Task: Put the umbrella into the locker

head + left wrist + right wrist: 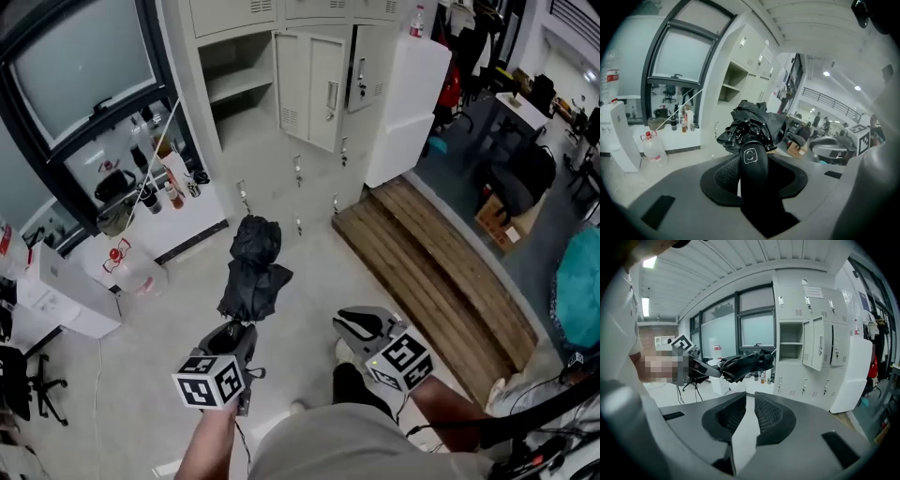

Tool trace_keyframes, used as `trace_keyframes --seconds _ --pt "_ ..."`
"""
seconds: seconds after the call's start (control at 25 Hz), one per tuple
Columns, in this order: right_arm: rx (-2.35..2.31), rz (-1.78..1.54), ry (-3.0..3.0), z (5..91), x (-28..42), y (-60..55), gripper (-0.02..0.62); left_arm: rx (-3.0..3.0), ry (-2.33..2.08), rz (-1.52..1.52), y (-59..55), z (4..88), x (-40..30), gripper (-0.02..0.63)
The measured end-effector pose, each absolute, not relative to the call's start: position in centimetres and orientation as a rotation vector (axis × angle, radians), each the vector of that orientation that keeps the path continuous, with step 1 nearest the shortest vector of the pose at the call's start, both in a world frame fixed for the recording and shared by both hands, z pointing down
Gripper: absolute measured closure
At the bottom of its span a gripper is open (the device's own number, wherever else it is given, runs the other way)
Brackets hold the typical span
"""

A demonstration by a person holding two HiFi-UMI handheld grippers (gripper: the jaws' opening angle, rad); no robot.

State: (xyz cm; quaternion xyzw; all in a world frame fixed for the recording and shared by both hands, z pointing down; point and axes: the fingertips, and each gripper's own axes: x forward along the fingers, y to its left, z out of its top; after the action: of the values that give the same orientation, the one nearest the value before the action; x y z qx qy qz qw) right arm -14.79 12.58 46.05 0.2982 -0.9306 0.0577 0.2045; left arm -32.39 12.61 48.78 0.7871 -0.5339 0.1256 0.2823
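Jaws of left gripper (752, 171) clamped on umbrella (255, 267), locker (239, 86) compartment open beyond.

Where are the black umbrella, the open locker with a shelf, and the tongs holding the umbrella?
umbrella (255, 272), head view, its folded black canopy.
open locker (239, 86), head view, the shelf inside it.
left tongs (238, 332), head view, between their tips, which clamp the umbrella's handle.

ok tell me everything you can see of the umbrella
The umbrella is black and folded, its fabric canopy bunched loosely. Its smooth dark handle, marked with a small square emblem, is clamped in the jaws of the left gripper. It sticks out ahead of the gripper, in the air above the pale floor, towards the lockers, touching nothing else.
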Motion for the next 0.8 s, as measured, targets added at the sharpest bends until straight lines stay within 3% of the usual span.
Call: trace_keyframes --seconds 0.8 --pt "0.629 0.177 -2.656 45.9 -3.6 -14.7 0.577 1.981 -1.704 0.234 -18.5 40.5 -27.5 0.443"
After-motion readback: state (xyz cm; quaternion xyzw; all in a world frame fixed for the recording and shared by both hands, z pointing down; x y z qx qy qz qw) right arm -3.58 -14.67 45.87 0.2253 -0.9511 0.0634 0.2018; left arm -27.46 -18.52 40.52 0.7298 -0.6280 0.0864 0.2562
